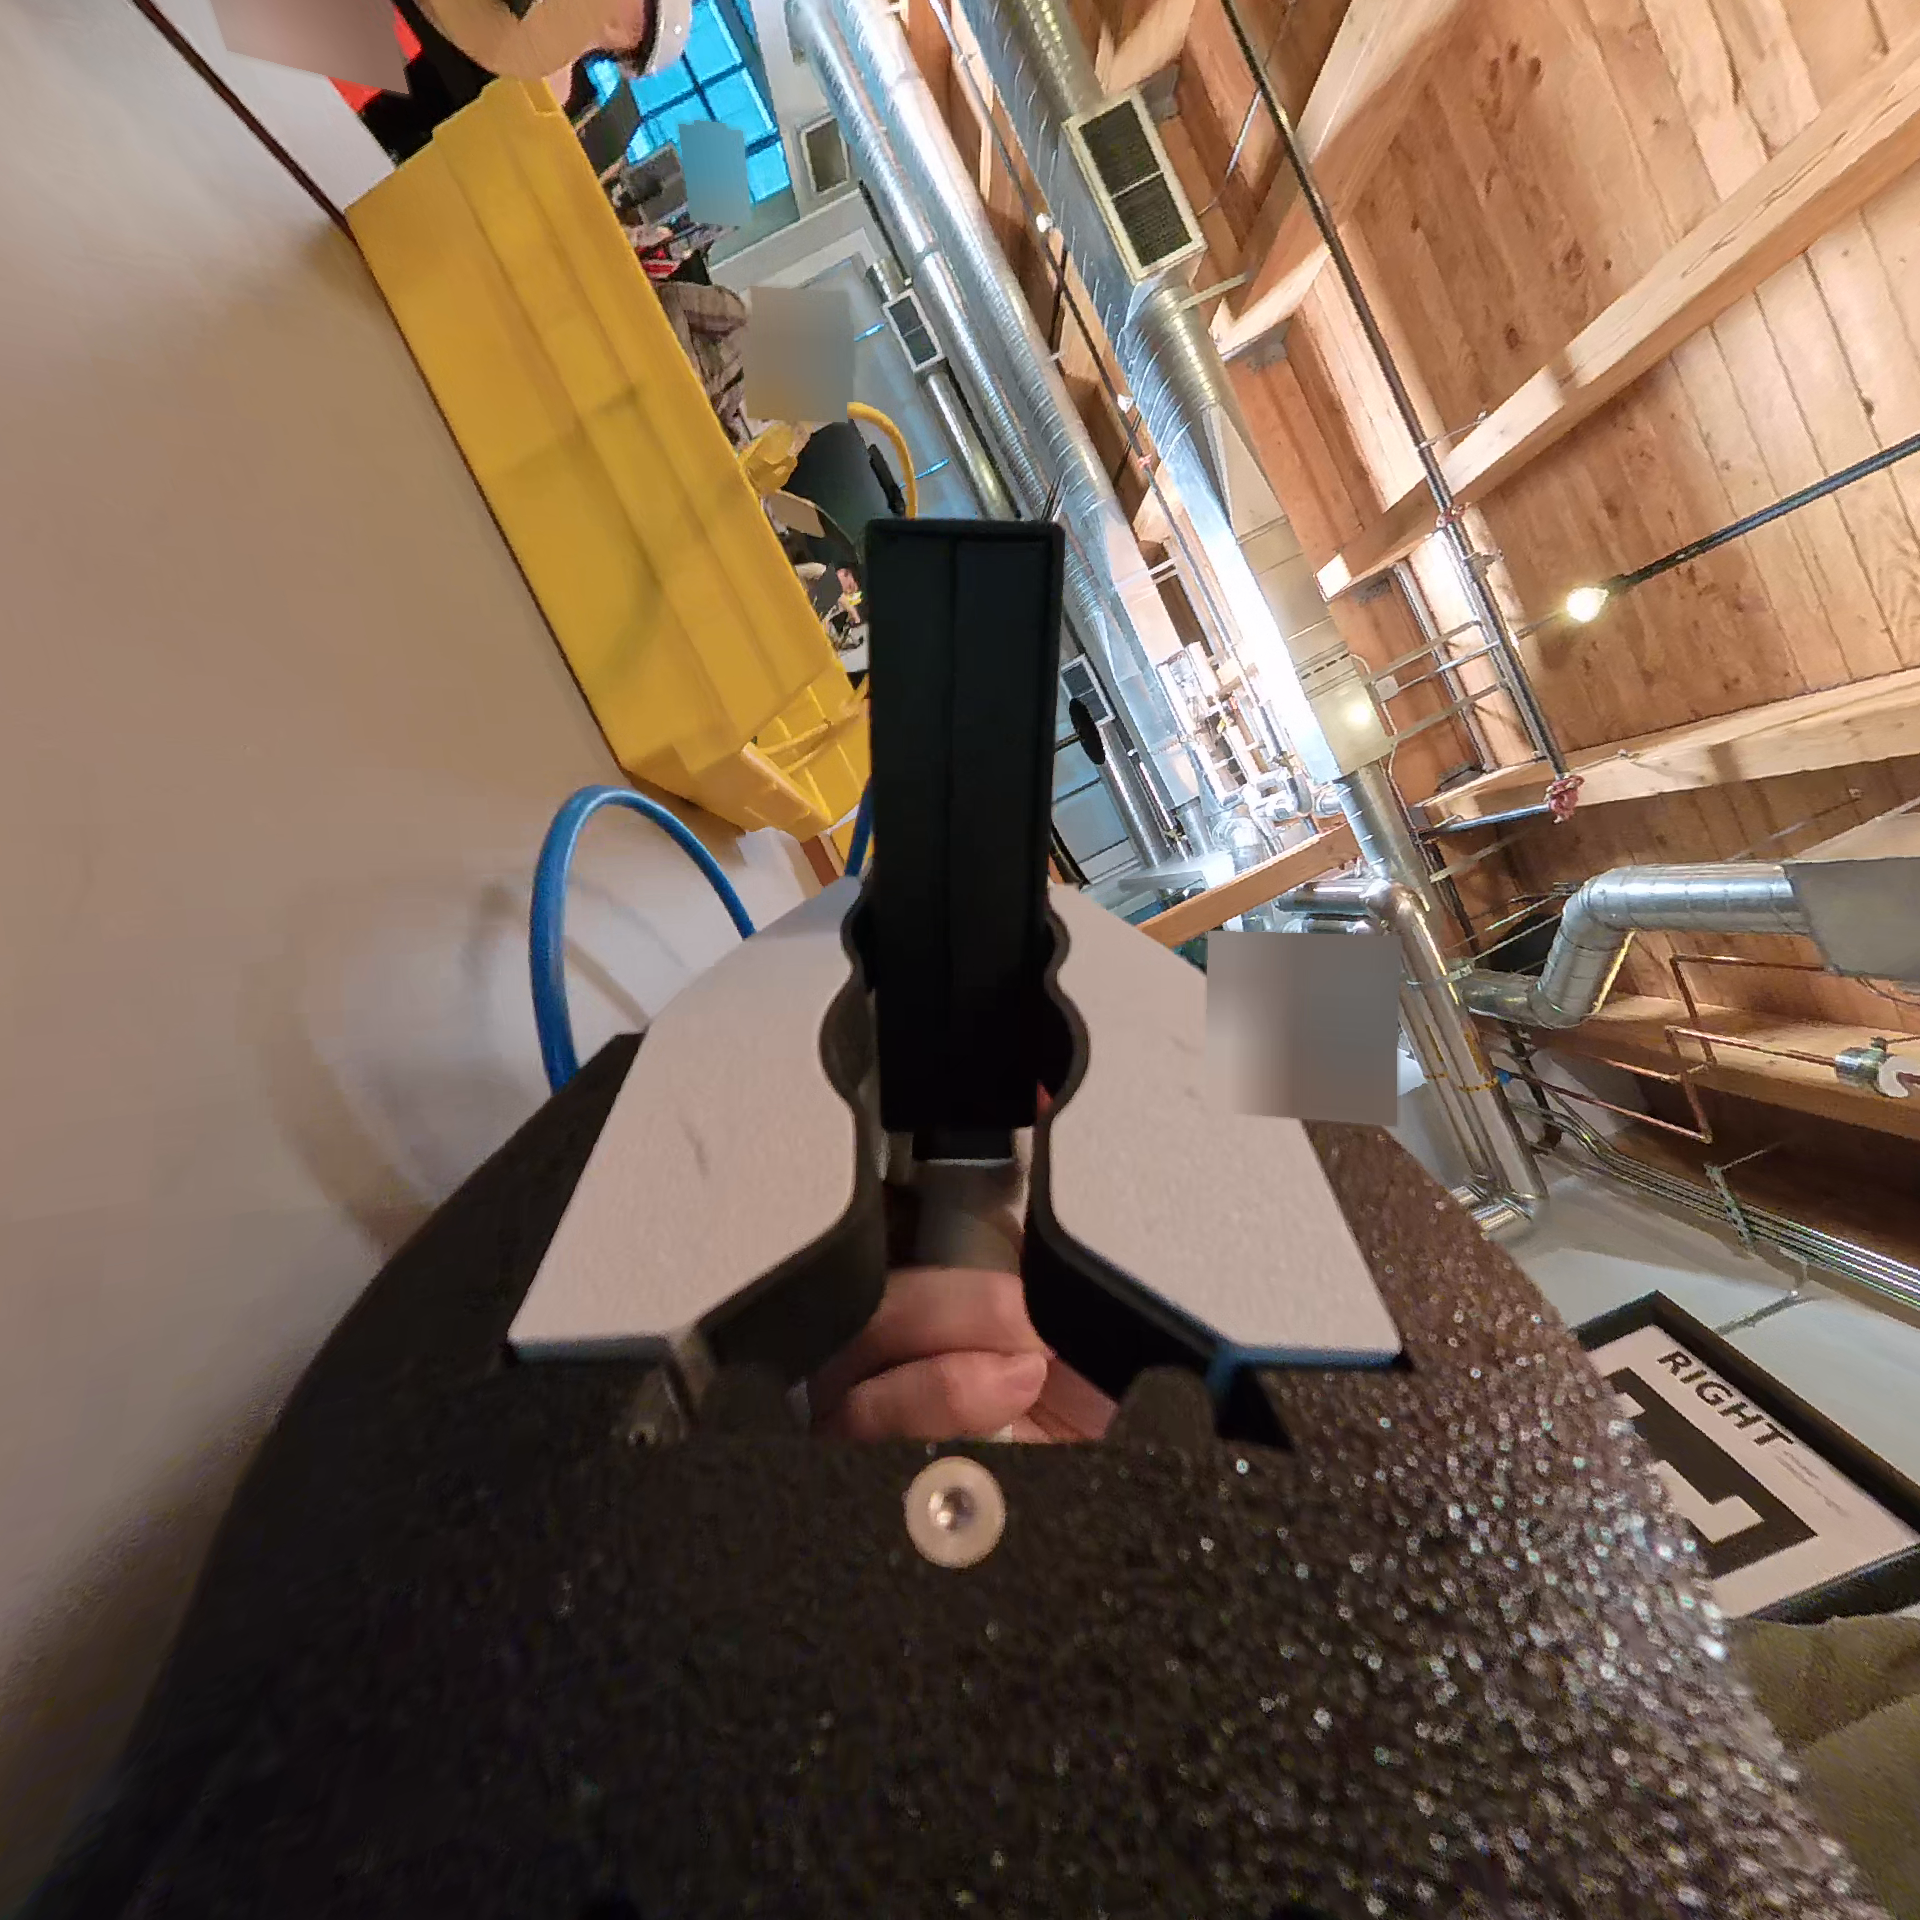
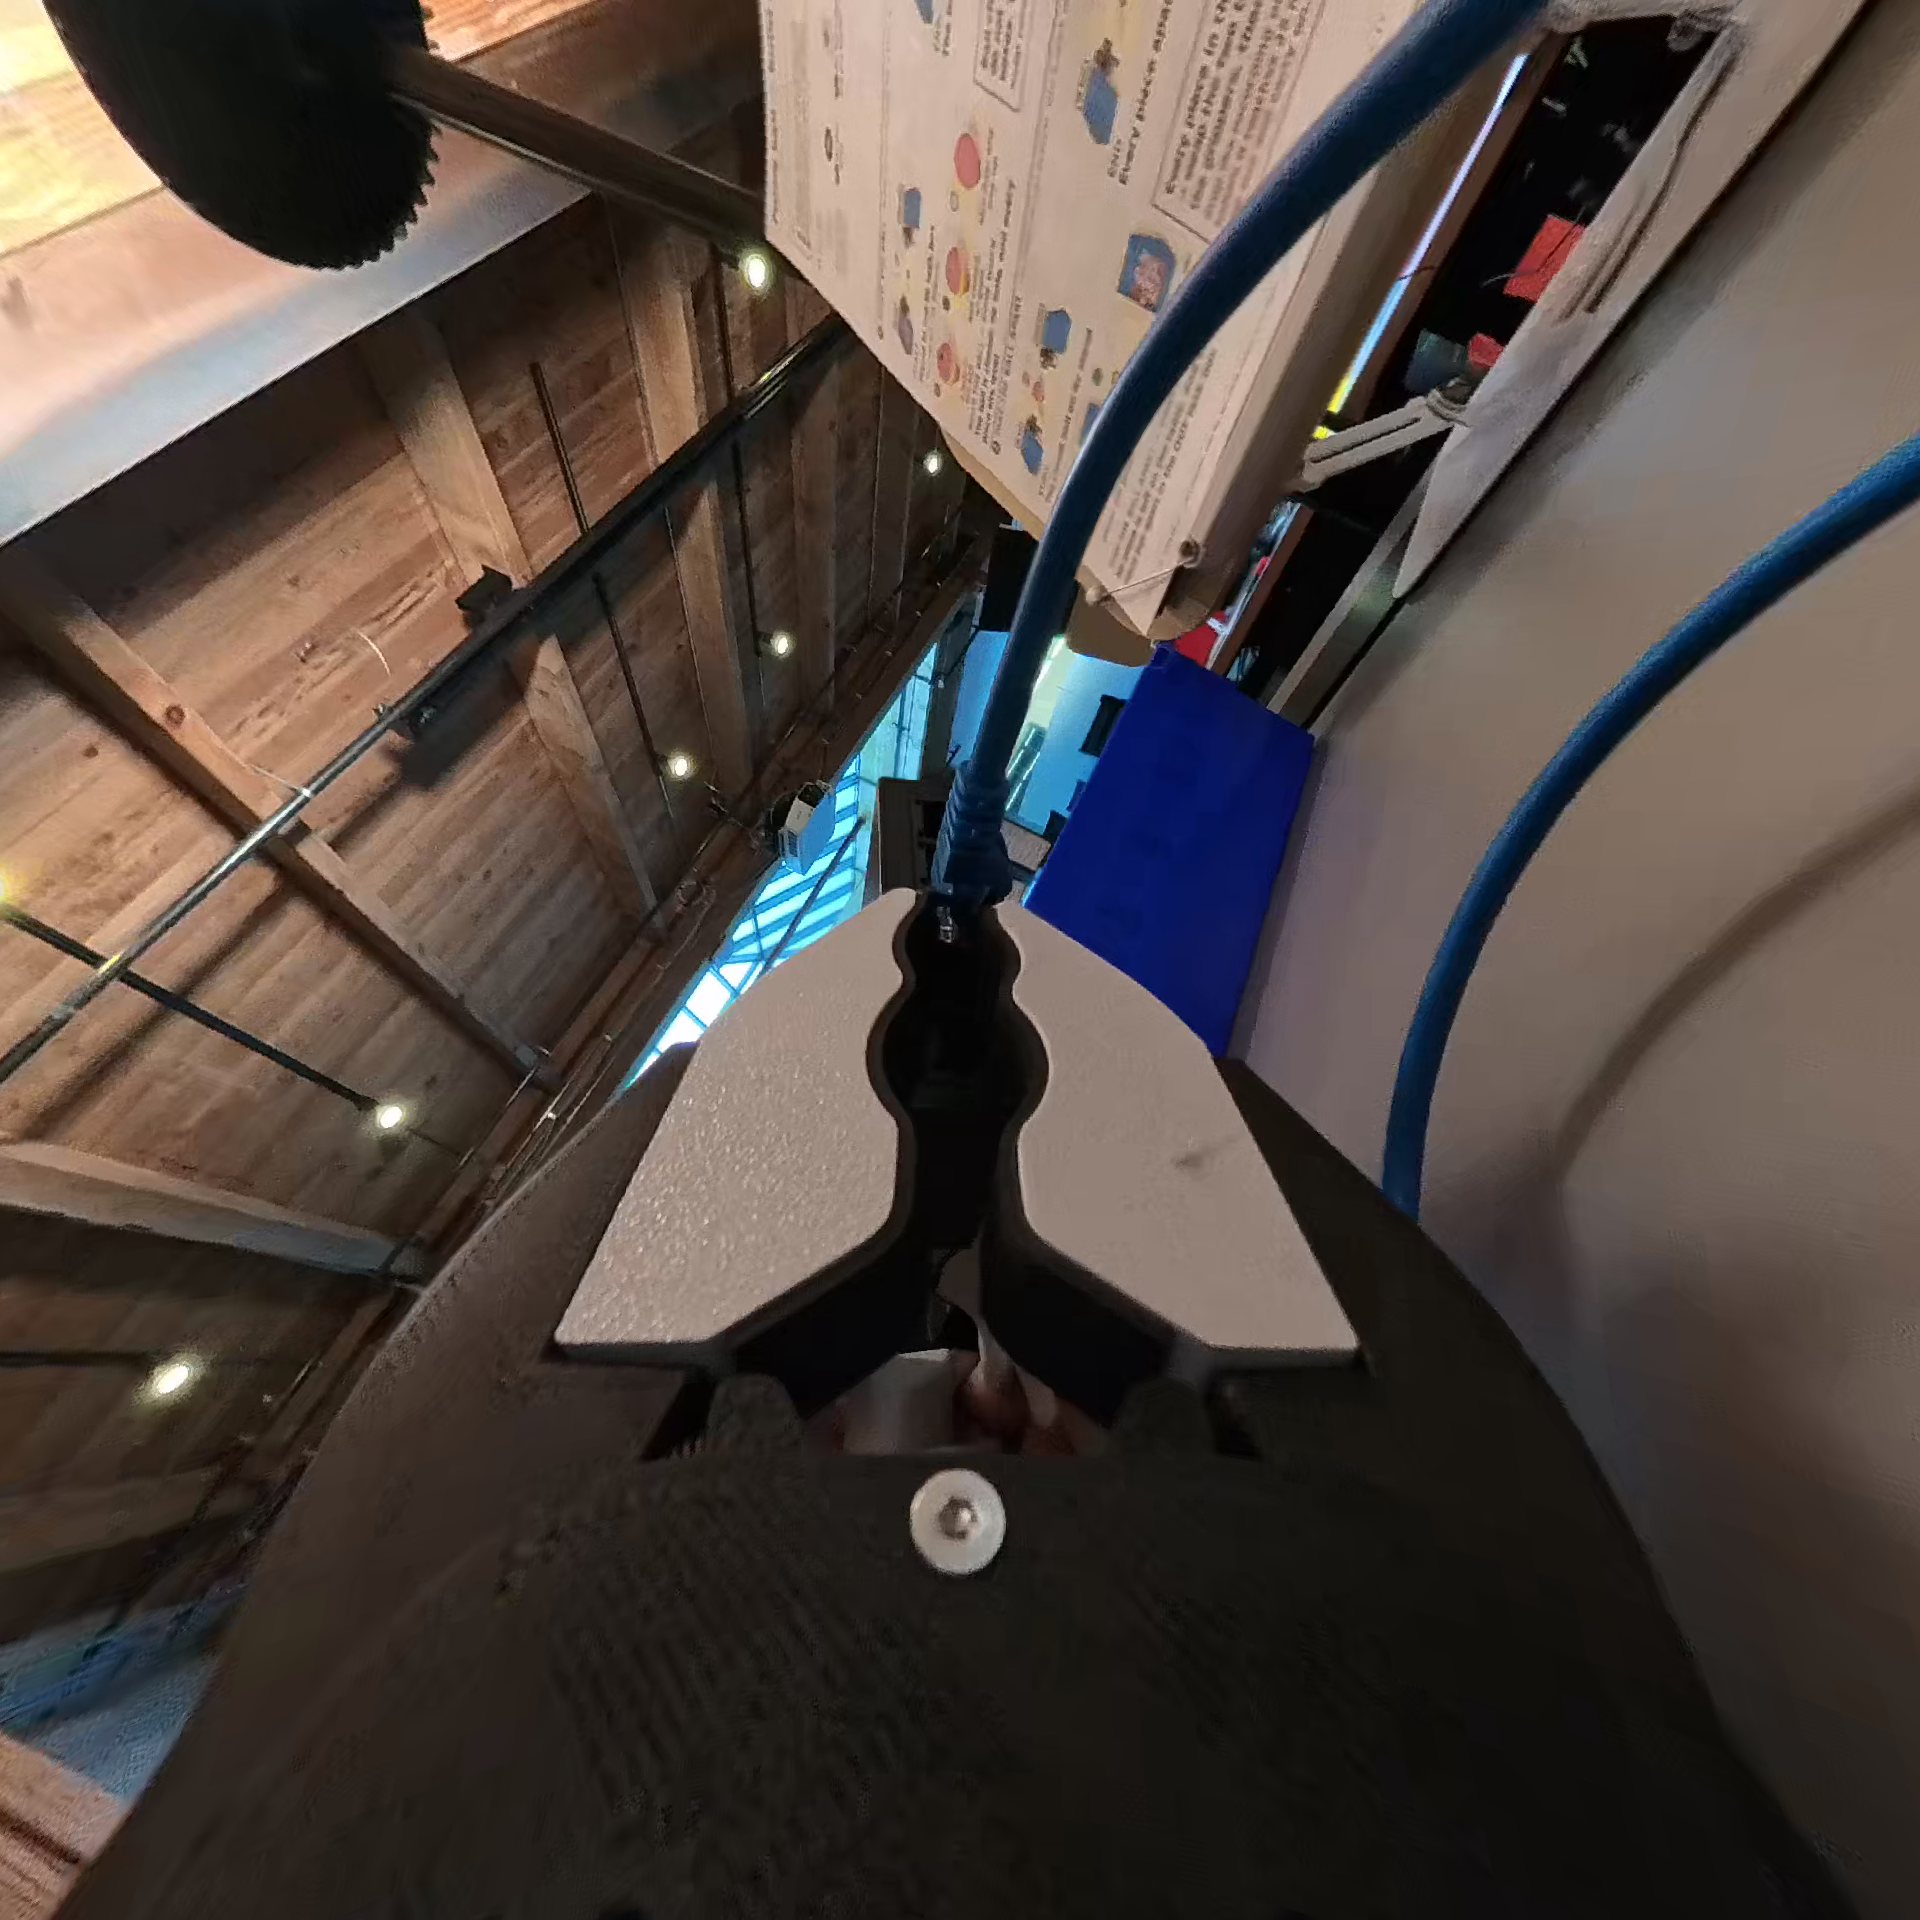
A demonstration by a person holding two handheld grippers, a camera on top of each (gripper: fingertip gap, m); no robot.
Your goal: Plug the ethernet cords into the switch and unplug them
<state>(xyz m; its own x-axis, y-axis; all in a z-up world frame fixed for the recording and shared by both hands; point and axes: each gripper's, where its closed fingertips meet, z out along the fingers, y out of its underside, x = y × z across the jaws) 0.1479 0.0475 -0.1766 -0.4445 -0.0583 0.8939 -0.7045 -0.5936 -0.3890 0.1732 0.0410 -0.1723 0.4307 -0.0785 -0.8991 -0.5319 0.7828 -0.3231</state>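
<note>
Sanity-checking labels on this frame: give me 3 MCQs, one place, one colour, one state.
1. The yellow bin in the left wrist view sits:
A. left of the switch
B. right of the switch
C. between the fingers

2. The cord is:
A. red
B. blue
C. grey

3. The left gripper is:
A. open, holding nothing
B. shut on a cord
C. shut on the switch

Key: 1 A, it lies on the table left of the black box; 2 B, blue along its whole run; 3 C, both fingers clamp the black box.
</note>
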